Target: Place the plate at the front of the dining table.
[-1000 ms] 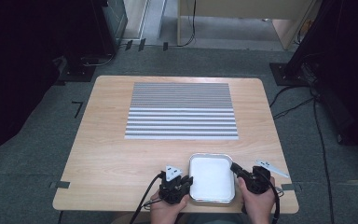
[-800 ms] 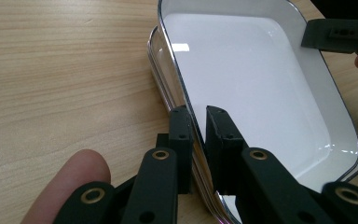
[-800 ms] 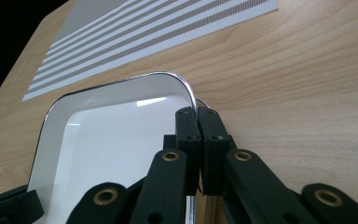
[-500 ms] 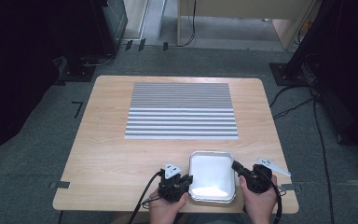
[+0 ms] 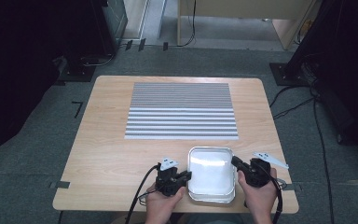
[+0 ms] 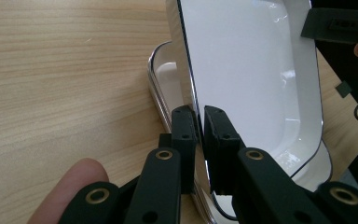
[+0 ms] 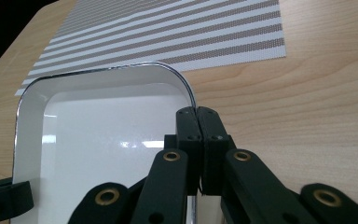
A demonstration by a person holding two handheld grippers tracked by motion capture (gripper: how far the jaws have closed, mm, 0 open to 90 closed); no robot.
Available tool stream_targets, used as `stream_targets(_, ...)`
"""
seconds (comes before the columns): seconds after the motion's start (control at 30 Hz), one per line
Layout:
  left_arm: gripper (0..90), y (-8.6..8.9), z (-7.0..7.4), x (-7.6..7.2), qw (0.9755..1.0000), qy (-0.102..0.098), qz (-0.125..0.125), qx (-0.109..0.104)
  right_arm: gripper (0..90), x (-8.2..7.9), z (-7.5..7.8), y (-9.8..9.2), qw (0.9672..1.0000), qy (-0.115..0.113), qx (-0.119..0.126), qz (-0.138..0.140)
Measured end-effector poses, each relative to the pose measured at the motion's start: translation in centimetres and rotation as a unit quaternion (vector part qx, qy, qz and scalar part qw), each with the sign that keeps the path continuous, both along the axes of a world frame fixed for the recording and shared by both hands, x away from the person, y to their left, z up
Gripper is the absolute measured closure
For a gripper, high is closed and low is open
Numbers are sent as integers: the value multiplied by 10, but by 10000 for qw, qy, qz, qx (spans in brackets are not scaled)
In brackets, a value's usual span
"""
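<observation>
Top white tray [image 5: 210,169] at table's [image 5: 121,154] near edge, pinched by rim on both sides: left gripper [image 5: 184,177] fingers [image 6: 185,135] clamp left rim, right gripper [image 5: 235,161] fingers [image 7: 189,130] clamp right rim. Two-sided grip keeps tray level while separating it from second tray [image 6: 161,79] nested beneath. Striped mat [image 5: 182,111] lies beyond, likely destination.

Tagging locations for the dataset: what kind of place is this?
Probably a lab or recording room, not a home: a bare light wooden table on grey carpet floor, loose black cables, and dark equipment stands around it.

A grey-striped placemat [image 5: 182,111] lies flat on the wooden table [image 5: 102,154], with dark, perhaps metal, stands beyond.
</observation>
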State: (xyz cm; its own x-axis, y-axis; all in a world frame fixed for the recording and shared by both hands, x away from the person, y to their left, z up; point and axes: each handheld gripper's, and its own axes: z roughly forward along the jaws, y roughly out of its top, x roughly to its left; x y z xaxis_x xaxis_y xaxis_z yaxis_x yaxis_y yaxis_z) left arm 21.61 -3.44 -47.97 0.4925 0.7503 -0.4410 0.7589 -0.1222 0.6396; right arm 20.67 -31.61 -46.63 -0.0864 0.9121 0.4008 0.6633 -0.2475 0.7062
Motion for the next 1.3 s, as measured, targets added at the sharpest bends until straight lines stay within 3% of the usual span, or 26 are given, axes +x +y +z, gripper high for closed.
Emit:
stream_targets(0.3,847,8,7,15,10000,-87,27,-22,900,17,9,6,9999,-8,-75,129)
stream_targets(0.53,852,18,9,30,9997,-161,203,-20,900,38,15,17,9996,-69,-117,259)
stream_targets(0.87,858,34,10,50,9990,-107,425,-52,900,66,20,36,9988,-82,-230,426)
stream_targets(1.3,868,51,17,77,9982,-107,597,-4,900,99,26,53,9987,-5,-82,500)
